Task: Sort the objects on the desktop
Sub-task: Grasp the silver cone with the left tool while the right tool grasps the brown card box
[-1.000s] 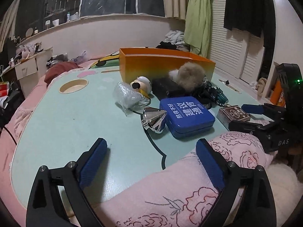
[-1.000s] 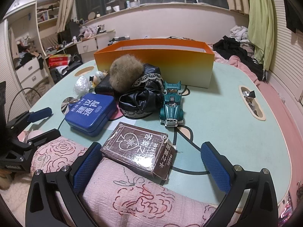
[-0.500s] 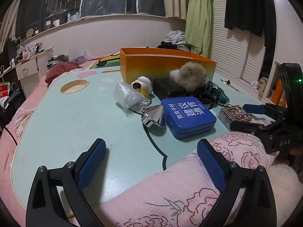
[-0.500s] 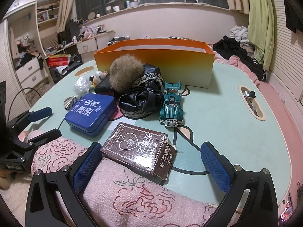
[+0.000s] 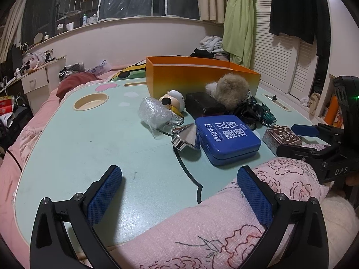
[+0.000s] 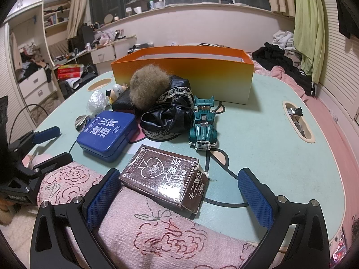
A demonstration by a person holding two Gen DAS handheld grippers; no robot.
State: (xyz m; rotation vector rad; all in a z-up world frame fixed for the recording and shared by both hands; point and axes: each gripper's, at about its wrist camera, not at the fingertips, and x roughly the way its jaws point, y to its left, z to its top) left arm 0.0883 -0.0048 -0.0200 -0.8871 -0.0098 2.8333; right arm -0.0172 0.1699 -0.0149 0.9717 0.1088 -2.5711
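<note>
Both pairs of tongs hang over the near edge of the pale green tabletop (image 5: pixel 94 139), above a pink rose-printed quilt (image 5: pixel 213 228) bunched against that edge. The left tongs (image 5: pixel 179 192) stand wide apart with nothing between the blue pads, only bare tabletop and quilt below them. The right tongs (image 6: pixel 179 195) are also spread wide and grip nothing; a brown card box (image 6: pixel 161 177) lies just ahead of them, one end resting on the quilt, close to the left pad, though I cannot tell whether it touches.

The things to be sorted sit in a loose cluster in the middle. A blue tin (image 5: pixel 227 139) with white characters lies flat, and a shiny silver cone (image 5: pixel 185 136) rests on its side touching the tin's left edge. Behind those are a crumpled clear plastic wrap (image 5: pixel 153 114), a small white round figure (image 5: pixel 174 99) and a black case (image 5: pixel 204 105). A tan fur pompom (image 6: pixel 149 87) sits on top of a heap of black fabric with lace trim (image 6: pixel 168 116), and a teal toy car (image 6: pixel 203 127) stands just beside that heap, nose toward the near edge. The orange box (image 6: pixel 184 71), open at the top, stands upright behind the whole cluster. What it holds is hidden by its wall.

A slot in the tabletop on the right holds some crumpled foil (image 6: pixel 296 116).
</note>
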